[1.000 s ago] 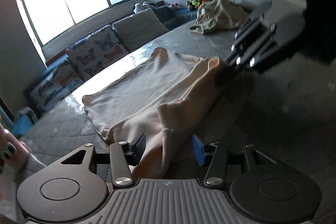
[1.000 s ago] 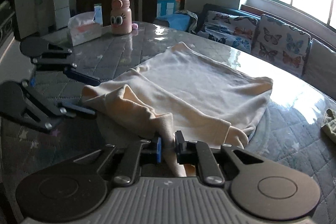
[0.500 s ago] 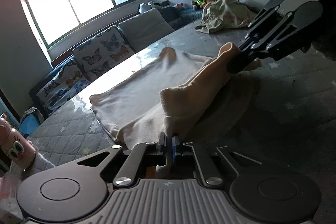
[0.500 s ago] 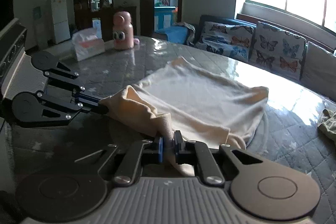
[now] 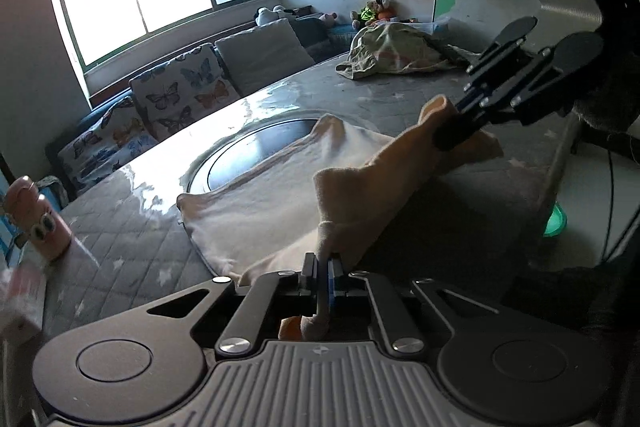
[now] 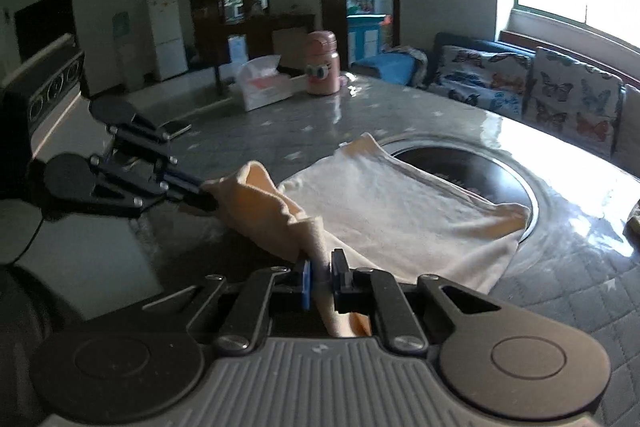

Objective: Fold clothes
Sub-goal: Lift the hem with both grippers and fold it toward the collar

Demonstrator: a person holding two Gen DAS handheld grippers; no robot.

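Note:
A cream garment [image 5: 276,203] lies on the grey quilted table [image 5: 120,227], its near edge lifted and stretched between both grippers. My left gripper [image 5: 323,267] is shut on one end of that edge. My right gripper [image 6: 320,269] is shut on the other end; it shows in the left wrist view [image 5: 452,135] at the upper right. The left gripper shows in the right wrist view [image 6: 200,193] at the left. The garment [image 6: 404,219] partly covers a dark round inset [image 6: 472,167] in the table.
An olive garment [image 5: 396,53] is heaped at the far table end. A pink bottle [image 6: 321,63] and tissue box [image 6: 262,87] stand at the other end. A phone [image 6: 176,127] lies near the table edge. Butterfly cushions [image 5: 180,95] line the window side.
My left gripper has shut on the garment edge. Both grippers have lifted the edge and pulled the garment toward the near side, uncovering the round inset.

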